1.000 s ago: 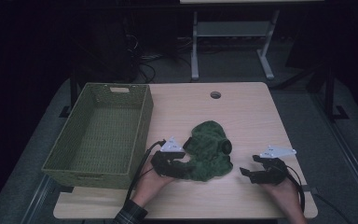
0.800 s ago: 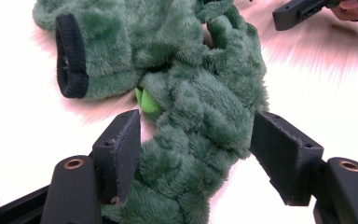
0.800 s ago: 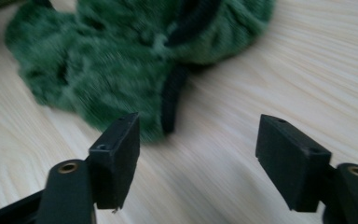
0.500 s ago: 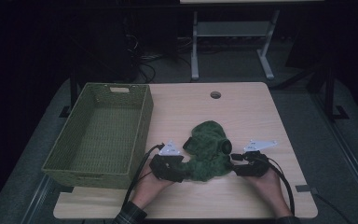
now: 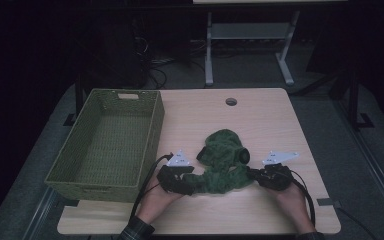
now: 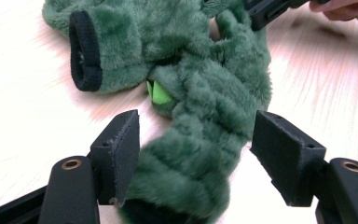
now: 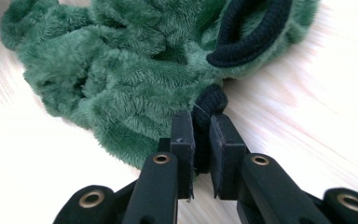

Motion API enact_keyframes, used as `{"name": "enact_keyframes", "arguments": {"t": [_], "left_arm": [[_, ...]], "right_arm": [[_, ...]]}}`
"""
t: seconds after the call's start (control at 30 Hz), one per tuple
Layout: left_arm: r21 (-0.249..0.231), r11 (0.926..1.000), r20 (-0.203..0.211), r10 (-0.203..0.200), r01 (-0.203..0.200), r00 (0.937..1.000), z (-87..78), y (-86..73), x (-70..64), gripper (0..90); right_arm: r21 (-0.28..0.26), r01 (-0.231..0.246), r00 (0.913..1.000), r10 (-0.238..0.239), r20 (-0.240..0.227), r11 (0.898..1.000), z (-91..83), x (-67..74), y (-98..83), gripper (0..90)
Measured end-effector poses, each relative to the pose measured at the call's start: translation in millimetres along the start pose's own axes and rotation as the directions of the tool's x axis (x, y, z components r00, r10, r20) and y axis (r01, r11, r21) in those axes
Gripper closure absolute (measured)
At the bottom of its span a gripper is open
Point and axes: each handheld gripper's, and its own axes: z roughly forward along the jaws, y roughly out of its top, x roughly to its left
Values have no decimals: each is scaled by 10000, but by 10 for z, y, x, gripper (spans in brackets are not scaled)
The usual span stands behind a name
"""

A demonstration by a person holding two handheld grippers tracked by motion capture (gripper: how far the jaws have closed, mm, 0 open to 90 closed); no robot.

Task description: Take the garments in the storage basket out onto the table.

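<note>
Two hand-held grippers work at one green fleece garment (image 5: 223,162) that lies crumpled on the near half of the bench (image 5: 260,120), to the right of a woven basket (image 5: 107,145). The left hand-held gripper (image 5: 180,181) sits at the near left end of the garment. In the left gripper view a furry sleeve runs between its jaws, which stand wide; the left pad (image 6: 123,149) brushes the fleece and the right pad (image 6: 282,149) stands just clear, so nothing is clamped there. A black knit cuff (image 6: 85,51) and a small bright green tab (image 6: 158,93) show farther up the garment in that view.

The right hand-held gripper (image 5: 260,176) is at the near right end. Its jaws have just been closing, and in the right gripper view they pinch a small black knit edge (image 7: 209,102) of the garment between the pads, nearly together. A larger black ribbed cuff (image 7: 251,35) lies just beyond them, on the fleece.

The basket stands at the left edge of the bench, well apart from the right hand-held gripper.
</note>
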Motion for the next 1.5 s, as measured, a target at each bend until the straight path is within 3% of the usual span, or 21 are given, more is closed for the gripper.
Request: {"name": "enact_keyframes", "arguments": {"t": [0.2, 0.47, 0.57, 0.7, 0.8, 1.07, 1.23, 1.33, 1.4, 1.5], "left_arm": [[259, 9997, 35, -14, 14, 10000, 28, -32, 9, 329], [757, 9971, 550, -34, -8, 9985, 91, -76, -41, 357], [906, 9959, 680, 22, -83, 9977, 131, -100, -65, 465], [1154, 9933, 649, -8, -67, 9979, 121, -131, -72, 710], [1194, 9927, 919, -279, 168, 9954, 82, -139, -65, 771], [1575, 9863, 1168, -669, 480, 9909, 56, -250, -74, 789], [1583, 9867, 1070, -532, 358, 9928, 55, -270, -93, 789], [1562, 9873, 1001, -453, 292, 9939, 52, -264, -96, 718], [1553, 9875, 907, -399, 255, 9951, 38, -248, -102, 629], [1158, 9928, 840, -398, 300, 9957, -14, -200, -111, 583]], "right_arm": [[11, -81, 9995, 80, 316, 10000, -163, -49, -76, 808], [-117, -434, 9978, 439, 488, 9990, -310, -74, -172, 808], [-130, -358, 9980, 365, 517, 9993, -335, -51, -187, 808], [-71, -314, 9980, 317, 539, 9995, -367, -26, -217, 809], [27, -400, 9977, 398, 544, 9992, -406, -21, -270, 811], [578, -452, 9975, 419, 564, 9973, -532, 79, -481, 821], [662, -440, 9981, 409, 470, 9968, -577, 165, -585, 823], [579, -306, 9986, 281, 447, 9979, -580, 172, -593, 802], [425, -349, 9983, 328, 490, 9985, -595, 174, -578, 740], [28, -301, 9977, 299, 611, 9995, -655, 155, -546, 679]]}}
